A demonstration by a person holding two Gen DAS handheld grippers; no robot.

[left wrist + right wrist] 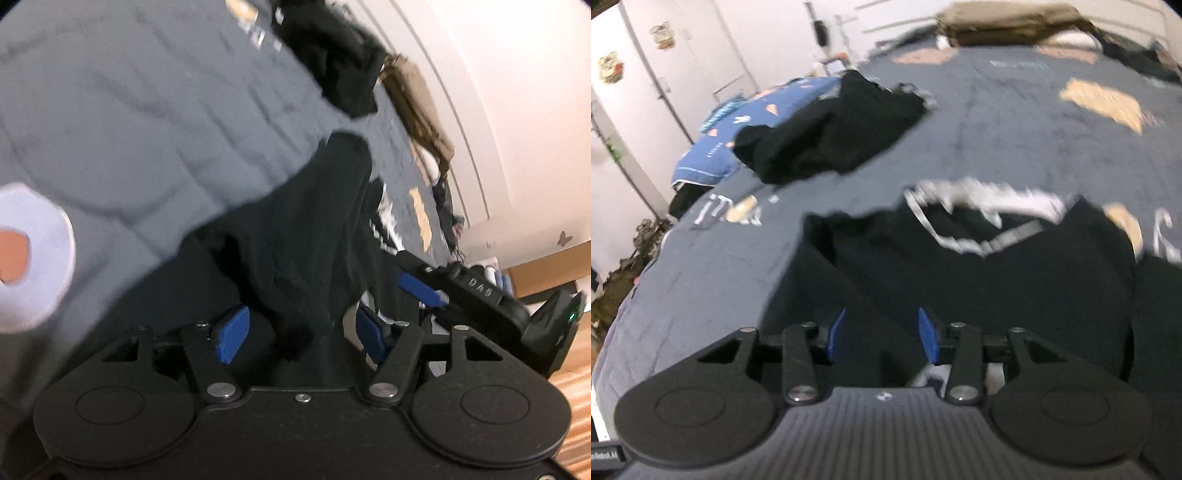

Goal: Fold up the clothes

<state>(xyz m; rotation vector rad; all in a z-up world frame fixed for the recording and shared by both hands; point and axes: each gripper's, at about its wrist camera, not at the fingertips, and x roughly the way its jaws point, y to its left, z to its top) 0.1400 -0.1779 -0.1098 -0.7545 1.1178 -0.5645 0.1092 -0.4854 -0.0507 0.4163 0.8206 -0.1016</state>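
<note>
Tilting downward, both hand-held grippers (301,334) (882,338) gape.

Your left gripper (301,332) sits low in the centre of its own view, angled downward, its blue pads (232,334) standing well apart with a gap between them. Your right gripper (882,338) sits low in the centre of its view, also tilted down, its pads (929,339) parted by a narrower gap. In the left view, that right gripper (421,290) reaches in from the lower right edge.
</note>
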